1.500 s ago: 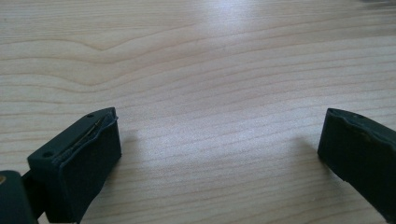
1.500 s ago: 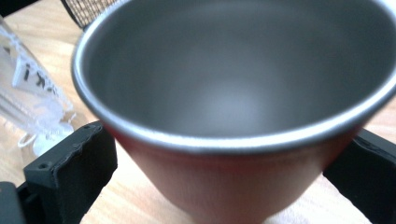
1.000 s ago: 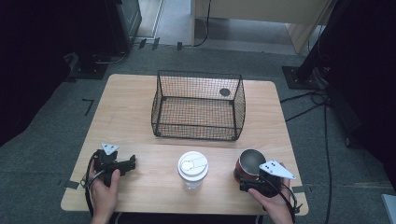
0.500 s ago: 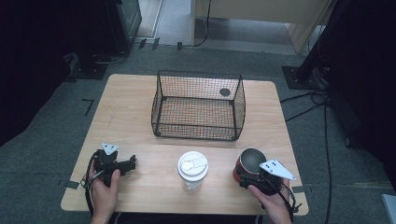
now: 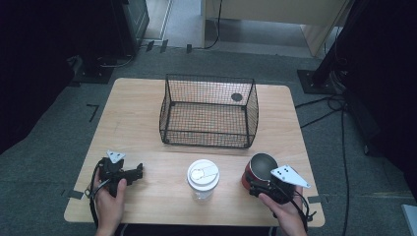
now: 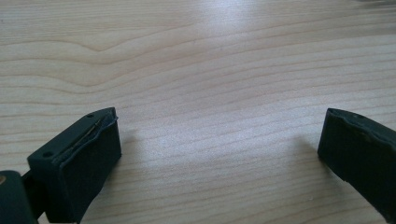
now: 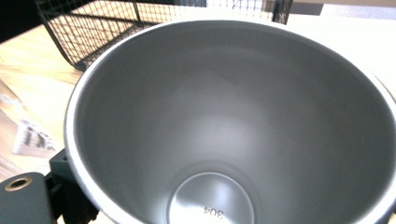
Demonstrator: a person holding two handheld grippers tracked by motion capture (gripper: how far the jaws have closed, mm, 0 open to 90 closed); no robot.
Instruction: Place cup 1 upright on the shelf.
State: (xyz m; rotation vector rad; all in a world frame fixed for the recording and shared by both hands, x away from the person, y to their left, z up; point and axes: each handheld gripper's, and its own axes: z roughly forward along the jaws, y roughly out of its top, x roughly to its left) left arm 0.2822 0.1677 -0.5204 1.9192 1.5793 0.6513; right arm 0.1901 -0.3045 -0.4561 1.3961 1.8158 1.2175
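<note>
Little has shifted on the table since the earlier high frames; the one real change is at the right gripper [image 5: 259, 186], lower right of the high view, whose jaws have just been closing around the red steel cup [image 5: 259, 169]. The cup stands on the wooden table [image 5: 137, 123] at the gripper's tip, just right of the lidded paper cup [image 5: 202, 178] at bottom centre. The jaws now sit roughly half closed with the cup between them. Whether the pads already press on its wall I cannot tell, since the cup's body hides them.

I judge the step in hand to be the grasp itself: taking hold of the red steel cup, probably to carry it to the wire basket [image 5: 208, 112] in the upper middle of the frame. The next move would call for a firm squeeze on the rounded wall, then a straight lift high enough to pass the basket's near rim.

From the right gripper view comes the cup's grey inside [image 7: 224, 130], empty, with a number stamped on the bottom, and the basket mesh at the upper left; the high view gives the red outside instead. Over in the left gripper view, the left gripper [image 6: 219, 149] hangs with jaws wide apart over bare wood, holding nothing, while the high view places it at lower left.
</note>
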